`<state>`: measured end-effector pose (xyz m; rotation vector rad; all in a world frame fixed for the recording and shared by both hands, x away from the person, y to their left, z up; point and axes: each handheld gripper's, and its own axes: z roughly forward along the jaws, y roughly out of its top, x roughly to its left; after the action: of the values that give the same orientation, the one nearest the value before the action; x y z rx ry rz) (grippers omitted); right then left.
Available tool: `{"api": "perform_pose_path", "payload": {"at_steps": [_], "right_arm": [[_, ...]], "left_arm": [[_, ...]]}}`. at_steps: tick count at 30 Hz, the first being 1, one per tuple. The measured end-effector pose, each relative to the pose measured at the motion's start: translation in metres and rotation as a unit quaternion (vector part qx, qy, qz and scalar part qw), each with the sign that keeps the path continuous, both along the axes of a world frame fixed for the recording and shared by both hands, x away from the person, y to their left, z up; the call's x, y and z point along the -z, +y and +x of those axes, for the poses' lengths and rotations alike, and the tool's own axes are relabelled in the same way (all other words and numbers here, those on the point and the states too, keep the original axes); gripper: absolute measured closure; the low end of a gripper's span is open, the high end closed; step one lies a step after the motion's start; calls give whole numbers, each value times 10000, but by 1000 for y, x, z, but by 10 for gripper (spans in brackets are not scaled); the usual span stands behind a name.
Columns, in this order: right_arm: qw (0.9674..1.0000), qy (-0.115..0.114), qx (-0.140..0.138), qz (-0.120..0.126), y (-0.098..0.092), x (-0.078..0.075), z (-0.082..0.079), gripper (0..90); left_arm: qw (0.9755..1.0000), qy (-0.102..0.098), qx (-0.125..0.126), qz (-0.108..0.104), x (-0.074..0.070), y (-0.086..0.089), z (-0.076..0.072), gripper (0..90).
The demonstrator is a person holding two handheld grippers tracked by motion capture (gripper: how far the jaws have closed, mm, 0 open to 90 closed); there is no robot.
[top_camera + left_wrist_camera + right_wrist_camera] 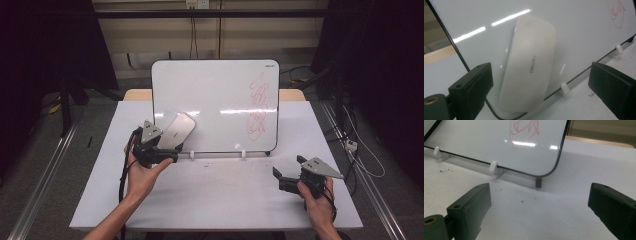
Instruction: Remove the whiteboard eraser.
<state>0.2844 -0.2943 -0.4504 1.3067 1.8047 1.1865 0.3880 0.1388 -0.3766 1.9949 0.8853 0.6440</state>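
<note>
A whiteboard [215, 100] stands upright on the white table [220, 195], with a red scribble [257, 107] near its right edge. A white eraser [178, 131] clings to the board's lower left. My left gripper [169, 150] sits just below it. In the left gripper view the eraser [529, 65] lies between the jaws, and my left gripper [540, 75] is open wide, its pads apart from the eraser's sides. My right gripper [289, 169] hovers open over the table's front right with nothing in it. In the right gripper view it [540, 195] faces the board's lower right corner [549, 170].
White clips [493, 167] and a dark foot [538, 182] hold up the board's bottom edge. Small dark specks [444, 170] lie on the table in front of it. A wooden tabletop edge [292, 94] shows behind the board. Metal rails [45, 175] run along the floor on both sides.
</note>
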Motion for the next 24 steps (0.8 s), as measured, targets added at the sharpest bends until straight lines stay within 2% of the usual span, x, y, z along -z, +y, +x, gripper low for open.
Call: {"api": "perform_pose_path", "payload": {"at_steps": [1, 4, 6, 9, 11, 14, 18, 24], "right_arm": [[10000, 1, 10, 0, 0, 0, 1, 47], [10000, 18, -13, -11, 0, 1, 2, 47], [10000, 30, -23, -10, 1, 1, 2, 47], [10000, 8, -39, -16, 1, 0, 2, 47], [10000, 8, -52, -23, 2, 0, 1, 47], [10000, 22, -58, -19, 3, 0, 2, 47], [9999, 21, -97, -41, 5, -1, 1, 47], [9999, 20, -116, -54, 6, -1, 2, 46]], "left_arm": [[10000, -24, 9, 56, -1, -1, 2, 59], [10000, 10, -5, -1, -1, -5, 6, 61], [9998, -29, 36, 189, -5, -10, 12, 61], [9995, -106, 8, 305, -6, -14, 16, 65], [9992, -156, 27, 372, -4, -16, 18, 76], [9979, -210, 39, 617, 1, -20, 20, 89], [9967, -194, -7, 787, 8, -19, 20, 104], [9970, -151, -51, 751, 14, -16, 24, 134]]}}
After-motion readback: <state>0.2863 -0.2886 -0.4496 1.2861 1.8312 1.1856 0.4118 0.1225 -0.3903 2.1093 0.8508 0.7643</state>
